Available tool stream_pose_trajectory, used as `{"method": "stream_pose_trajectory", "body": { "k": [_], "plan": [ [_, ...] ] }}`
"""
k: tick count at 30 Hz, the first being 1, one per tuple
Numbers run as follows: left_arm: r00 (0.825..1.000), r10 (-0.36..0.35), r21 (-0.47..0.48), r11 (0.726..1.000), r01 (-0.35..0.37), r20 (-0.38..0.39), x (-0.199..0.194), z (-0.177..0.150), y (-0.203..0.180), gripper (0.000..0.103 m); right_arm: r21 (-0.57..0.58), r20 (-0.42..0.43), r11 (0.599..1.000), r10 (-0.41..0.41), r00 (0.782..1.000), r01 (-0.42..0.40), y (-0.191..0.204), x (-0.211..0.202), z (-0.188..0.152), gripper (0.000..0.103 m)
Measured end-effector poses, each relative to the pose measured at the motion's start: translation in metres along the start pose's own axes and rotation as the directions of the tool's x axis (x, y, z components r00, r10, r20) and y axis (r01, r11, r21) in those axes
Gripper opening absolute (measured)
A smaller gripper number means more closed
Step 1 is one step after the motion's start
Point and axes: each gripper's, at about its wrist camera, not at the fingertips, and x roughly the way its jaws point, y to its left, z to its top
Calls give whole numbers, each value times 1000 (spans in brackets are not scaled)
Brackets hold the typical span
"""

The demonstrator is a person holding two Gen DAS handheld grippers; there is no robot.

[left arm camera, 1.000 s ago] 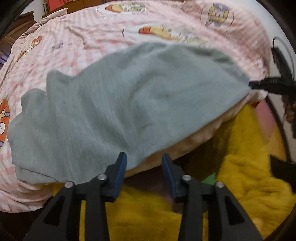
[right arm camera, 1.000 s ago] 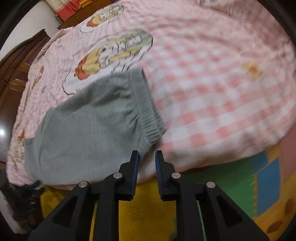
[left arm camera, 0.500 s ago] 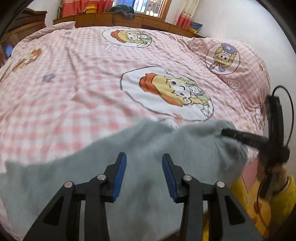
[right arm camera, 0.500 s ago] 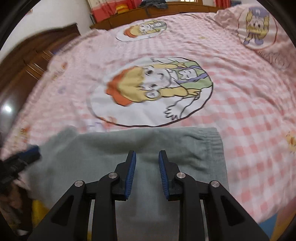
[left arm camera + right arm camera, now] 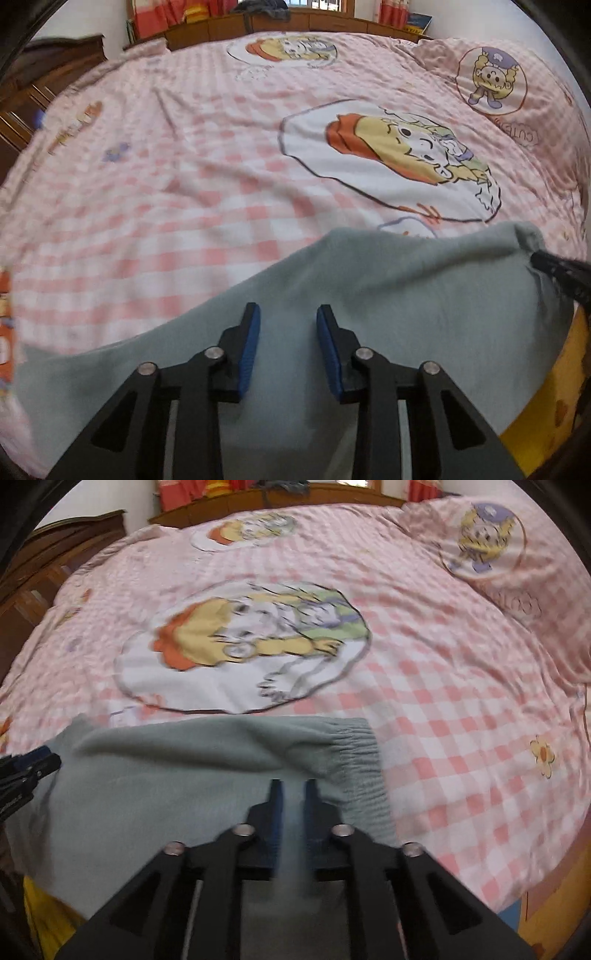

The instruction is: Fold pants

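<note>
I'd carry both corners over evenly, keeping the top edge taut. My left tool [image 5: 288, 321] is closing with grey pants [image 5: 388, 314] between its pads, not yet pinched; my right tool [image 5: 292, 794] is closing on the waistband side. The pants lie at the bed's [image 5: 221, 184] near edge.

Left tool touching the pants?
Cannot tell. Left wrist view shows the closing left tool over the pants, jaws apart, but not whether it touches the cloth.
</note>
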Motion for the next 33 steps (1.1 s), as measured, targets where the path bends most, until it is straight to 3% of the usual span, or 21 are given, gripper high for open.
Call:
{"method": "stream_pose_trajectory", "body": {
  "k": [5,9,14,18,23,27,31,32,33],
  "plan": [
    [1000,15,-112,994,-14,11,-44,-22,43,34,-83,-12,992,99,995,-100,36,-20,-10,18],
    [995,99,-187,978,-95,13,-73,-43,84,36,-140,-84,974,169,982,-179,71,-15,-21,19],
    [973,230,-264,938,-225,-12,-104,-80,139,41,-185,-145,955,207,968,-232,103,-4,-37,20],
    [955,295,-326,899,-292,-44,-114,-111,177,42,-185,-159,959,186,969,-215,114,5,-46,31],
    [959,265,-435,855,-281,-98,-105,-144,212,42,-194,-150,966,144,978,-172,120,4,-50,31],
    [961,240,-471,837,-278,-141,-88,-164,220,42,-183,-140,971,130,982,-155,120,4,-52,31],
    [978,169,-533,819,-210,-126,-74,-176,228,42,-170,-140,975,123,982,-147,121,5,-51,32],
    [981,160,-548,813,-196,-113,-73,-178,230,39,-168,-140,975,121,983,-144,121,5,-51,32],
    [984,150,-566,805,-178,-97,-74,-180,233,18,-168,-140,976,118,983,-141,121,5,-51,32]
  ]
}}
